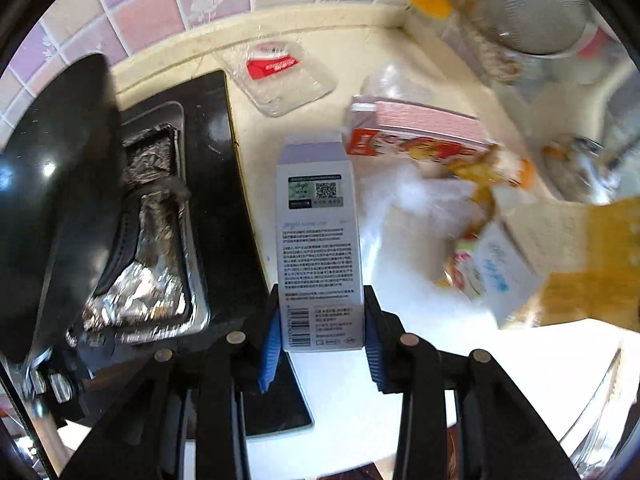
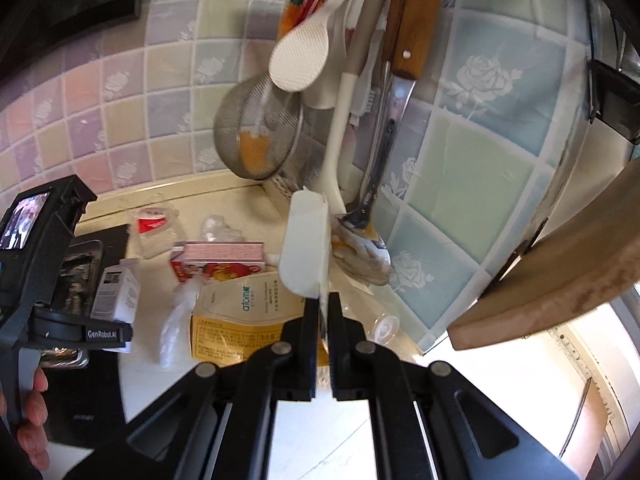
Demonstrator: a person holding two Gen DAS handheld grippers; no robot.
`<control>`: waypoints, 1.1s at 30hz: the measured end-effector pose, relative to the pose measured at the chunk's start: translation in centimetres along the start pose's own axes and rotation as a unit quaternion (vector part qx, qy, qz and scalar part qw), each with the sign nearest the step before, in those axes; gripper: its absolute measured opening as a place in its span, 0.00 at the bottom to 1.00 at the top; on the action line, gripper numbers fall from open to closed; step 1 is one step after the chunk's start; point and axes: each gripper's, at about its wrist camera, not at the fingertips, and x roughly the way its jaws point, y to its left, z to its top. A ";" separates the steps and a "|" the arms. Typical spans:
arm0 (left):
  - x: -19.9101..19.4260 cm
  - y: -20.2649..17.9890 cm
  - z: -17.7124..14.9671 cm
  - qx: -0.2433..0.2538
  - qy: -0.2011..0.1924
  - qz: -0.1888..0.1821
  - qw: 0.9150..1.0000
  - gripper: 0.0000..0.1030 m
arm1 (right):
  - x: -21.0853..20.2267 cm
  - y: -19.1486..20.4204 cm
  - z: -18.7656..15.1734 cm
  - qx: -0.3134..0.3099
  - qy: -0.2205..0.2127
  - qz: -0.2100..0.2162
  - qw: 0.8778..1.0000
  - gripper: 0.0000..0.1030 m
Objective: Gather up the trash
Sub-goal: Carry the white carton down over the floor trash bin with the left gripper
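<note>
My left gripper (image 1: 320, 320) is shut on a white and lavender carton (image 1: 318, 248) with a QR code. Its blue pads (image 1: 270, 344) press both sides, and the carton hangs above the counter edge beside the stove. In the right wrist view the same carton (image 2: 118, 288) shows at the far left in the left gripper (image 2: 110, 316). My right gripper (image 2: 324, 312) is shut on the edge of a flat white plastic tray (image 2: 306, 244), which stands upright. A clear tub with a red label (image 1: 276, 76), a pink and red carton (image 1: 408, 132) and a yellow pouch (image 2: 248, 316) lie on the cream counter (image 1: 320, 48).
A black stove with crumpled foil (image 1: 148, 240) lies on the left. A mesh strainer (image 2: 256, 136), a rice paddle (image 2: 300, 56) and knives hang on the tiled wall. A wooden board (image 2: 560, 264) juts in at right. A clear bottle (image 2: 380, 324) and plastic wrap (image 2: 176, 320) lie on the counter. A person's hand (image 2: 32, 412) holds the left gripper.
</note>
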 end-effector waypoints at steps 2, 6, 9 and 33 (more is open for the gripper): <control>-2.5 -0.6 -2.0 0.007 -0.022 -0.003 1.000 0.33 | -1.4 -0.3 -0.4 0.000 -0.004 0.015 1.000 0.03; -6.2 -1.8 -5.3 0.016 -0.064 -0.006 0.998 0.33 | -4.8 -1.3 -1.3 -0.002 -0.016 0.039 0.999 0.03; -9.2 -2.0 -8.0 0.021 -0.096 -0.002 0.995 0.33 | -7.9 -2.2 -2.2 -0.009 -0.028 0.050 0.998 0.03; -11.2 -3.8 -29.0 0.033 -0.163 0.040 0.985 0.33 | -18.0 -3.8 -15.8 -0.100 -0.001 0.136 0.986 0.04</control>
